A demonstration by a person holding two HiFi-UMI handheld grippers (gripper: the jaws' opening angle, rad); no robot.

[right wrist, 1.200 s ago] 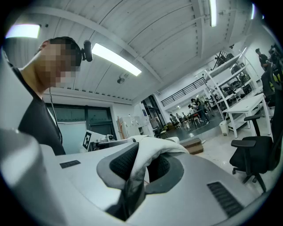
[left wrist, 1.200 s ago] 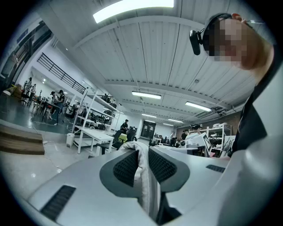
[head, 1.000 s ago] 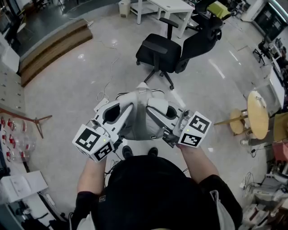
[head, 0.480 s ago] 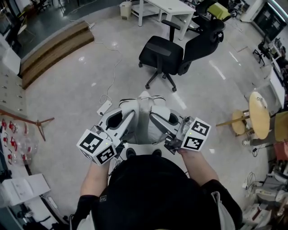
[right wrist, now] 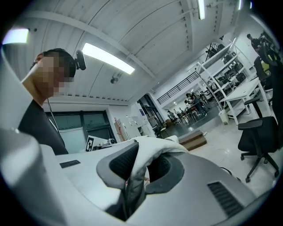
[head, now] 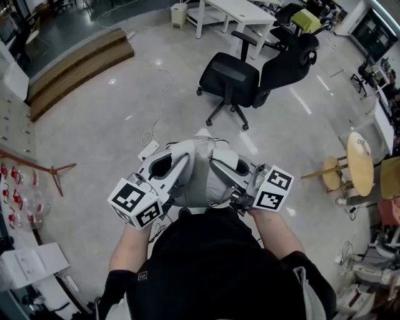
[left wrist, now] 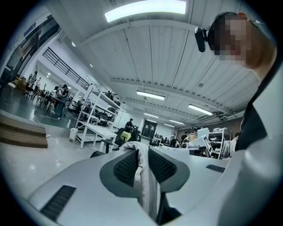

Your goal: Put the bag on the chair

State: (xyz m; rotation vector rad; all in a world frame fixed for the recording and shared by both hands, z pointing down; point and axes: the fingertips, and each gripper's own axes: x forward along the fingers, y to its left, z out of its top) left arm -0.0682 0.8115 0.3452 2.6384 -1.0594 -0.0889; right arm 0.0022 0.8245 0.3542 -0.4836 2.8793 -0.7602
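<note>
A light grey cloth bag (head: 201,178) hangs between my two grippers, just in front of the person's body. The left gripper (head: 185,156) is shut on the bag's left edge; its pads pinch a fold of the grey cloth (left wrist: 142,167). My right gripper (head: 215,164) is shut on the other edge, with the bag's cloth (right wrist: 146,170) squeezed between its jaws. A black office chair (head: 240,78) on castors stands on the floor ahead and slightly right, a good stride away, its seat bare. The same chair (right wrist: 261,132) shows at the right of the right gripper view.
A white cable and power strip (head: 149,149) lie on the shiny floor to the left of the bag. A white desk (head: 234,12) stands behind the chair. Wooden steps (head: 75,65) run at the far left. A round wooden table (head: 359,159) and stool (head: 329,172) stand at the right.
The person has stepped forward with the bag held in both grippers; the chair and floor have shifted slightly in view. Both grips are unchanged.
</note>
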